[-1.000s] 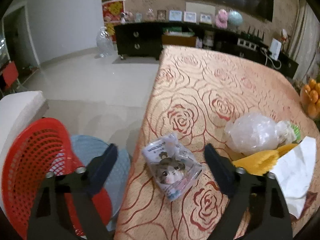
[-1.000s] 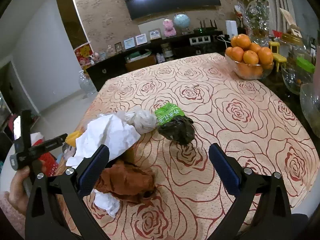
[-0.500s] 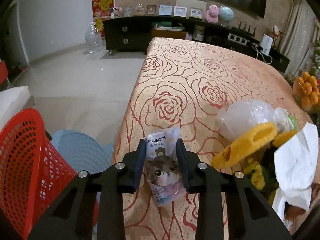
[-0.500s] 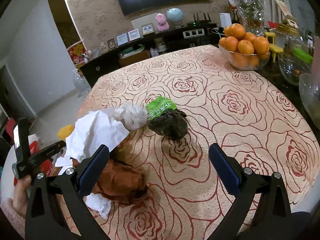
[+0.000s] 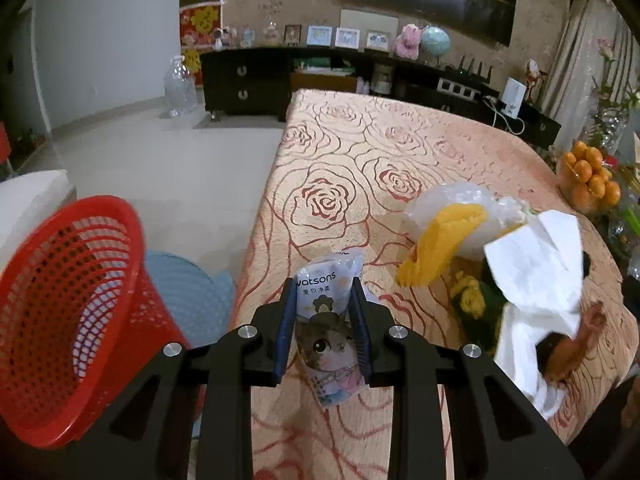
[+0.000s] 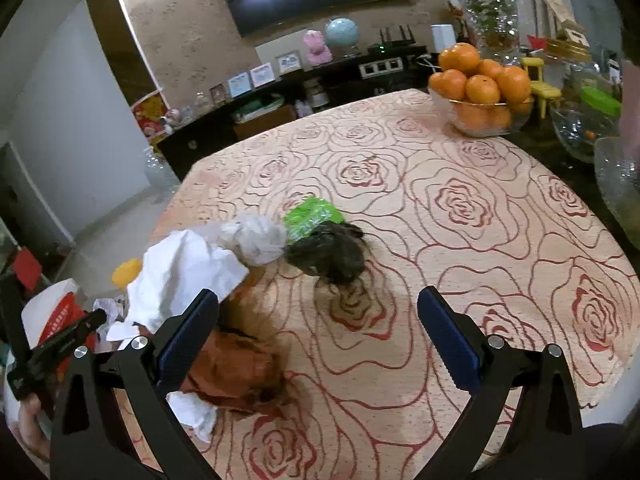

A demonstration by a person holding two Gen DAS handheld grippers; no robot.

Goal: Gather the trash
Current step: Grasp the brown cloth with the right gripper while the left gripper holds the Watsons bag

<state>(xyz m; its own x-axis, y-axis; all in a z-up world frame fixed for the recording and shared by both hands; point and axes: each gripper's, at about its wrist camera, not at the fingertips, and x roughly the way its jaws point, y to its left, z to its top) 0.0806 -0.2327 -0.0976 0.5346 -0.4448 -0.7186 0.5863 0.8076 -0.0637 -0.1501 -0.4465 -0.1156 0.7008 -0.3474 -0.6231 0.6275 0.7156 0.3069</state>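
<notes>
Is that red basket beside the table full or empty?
Looks empty: through the red basket mouth only bare mesh wall shows, no trash. Its bottom is out of sight, so I can't be certain.

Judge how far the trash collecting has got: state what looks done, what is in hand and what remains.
Done: nothing shows inside the red basket. In hand: the left tool has just been closing and now pinches the cat-print packet. Left: white paper, brown wrapper, grey bag, green wrapper and dark bag lie on the table. The right tool is open and holds nothing.
</notes>
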